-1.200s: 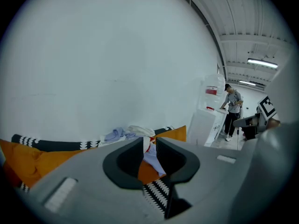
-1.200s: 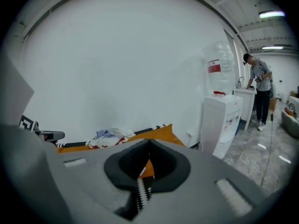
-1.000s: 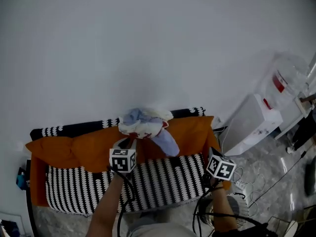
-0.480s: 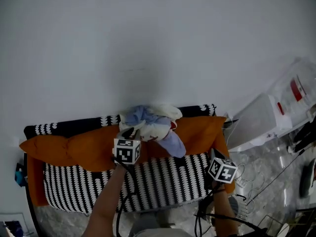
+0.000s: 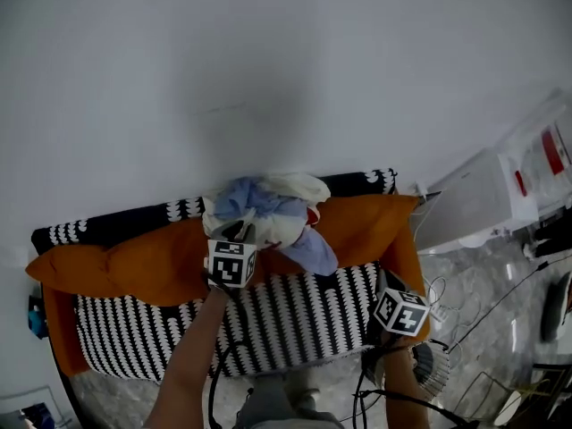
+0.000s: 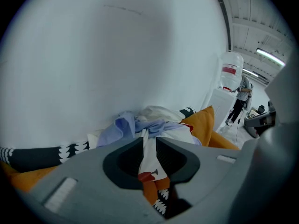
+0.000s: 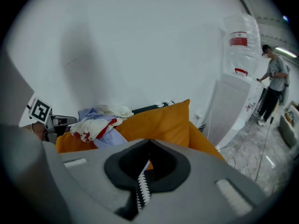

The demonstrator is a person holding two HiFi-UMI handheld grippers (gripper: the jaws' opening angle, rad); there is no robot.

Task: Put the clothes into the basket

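Left gripper [image 6: 149, 136]: closed on the clothes [image 5: 268, 214]. Its jaws pinch a fold of white fabric with red print, which hangs down between them in the left gripper view. The head view shows this gripper pointing into the near side of the bundle, with its marker cube [image 5: 231, 264] just below the pile.

Clothes: a loose bundle of pale blue, white and red-printed fabric. It sits at the top of the sofa back, over the orange cushions [image 5: 134, 271] and against the white wall [image 5: 268, 61]. One blue piece trails down to the right across a cushion.

Right gripper [image 7: 149, 143]: closed and empty. The jaw tips meet, and only the sofa shows behind them. It is low at the right end of the sofa, well apart from the clothes, and its marker cube [image 5: 400, 311] is over the seat's right edge.

Sofa [image 5: 295, 329]: black-and-white patterned cover on the seat and along the top of the back.

Surroundings: a white water dispenser [image 5: 474, 208] stands right of the sofa on a marbled floor [image 5: 483, 302]. Cables lie on that floor. A person [image 7: 273, 85] stands beyond the dispenser in the right gripper view.
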